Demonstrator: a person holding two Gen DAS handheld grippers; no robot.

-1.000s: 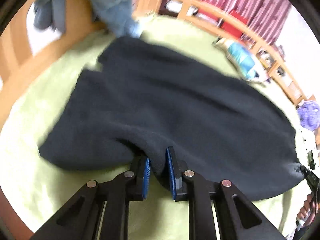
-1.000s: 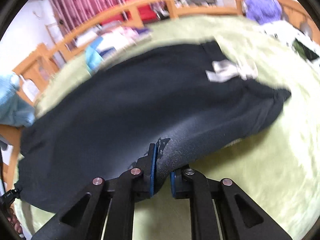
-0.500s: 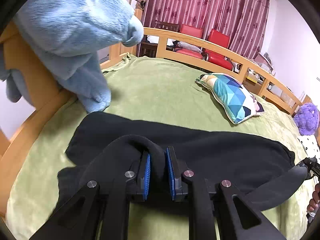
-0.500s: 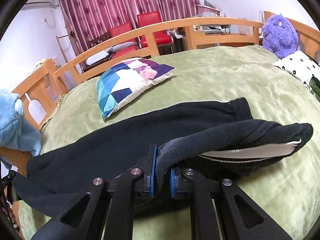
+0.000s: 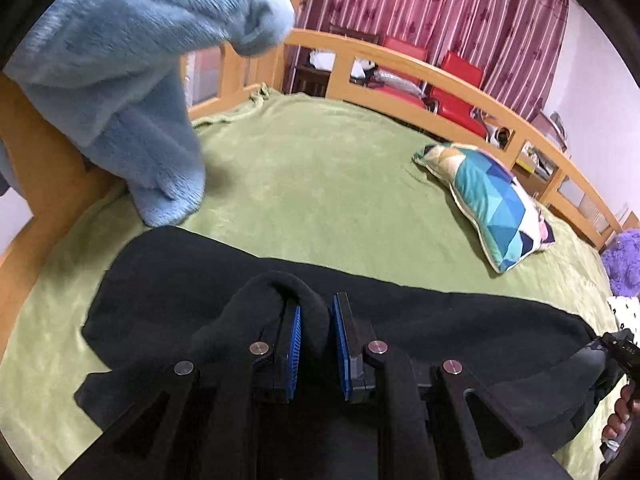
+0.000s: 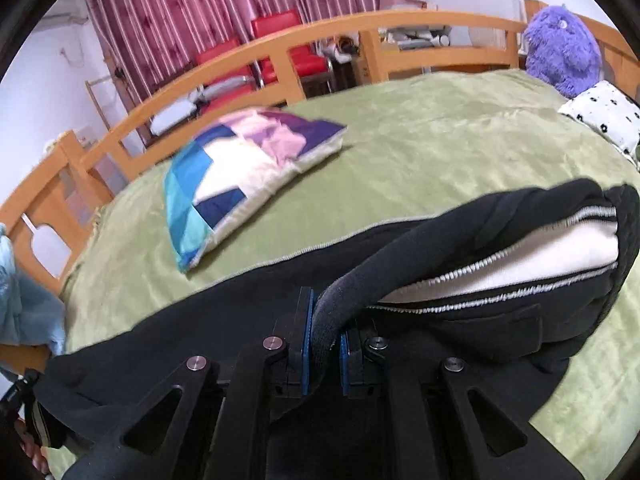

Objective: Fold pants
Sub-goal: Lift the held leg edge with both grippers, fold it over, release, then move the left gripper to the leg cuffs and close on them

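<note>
Left wrist view: left gripper (image 5: pixel 314 354), jaws clenched on a raised fold of the black pants (image 5: pixel 420 320), which lie across the near part of the green bed (image 5: pixel 320 184). Blue plush (image 5: pixel 132 80) far left, patterned pillow (image 5: pixel 492 204) right.

Right wrist view: right gripper (image 6: pixel 324 356), jaws clenched on the pants' (image 6: pixel 180 340) edge, white lining showing right. Purple plush (image 6: pixel 564 56) far right.

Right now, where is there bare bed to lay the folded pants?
Bare green blanket lies beyond the black pants, between the blue plush throw and the geometric pillow. The right end is crowded by the purple plush toy and a spotted pillow.
</note>
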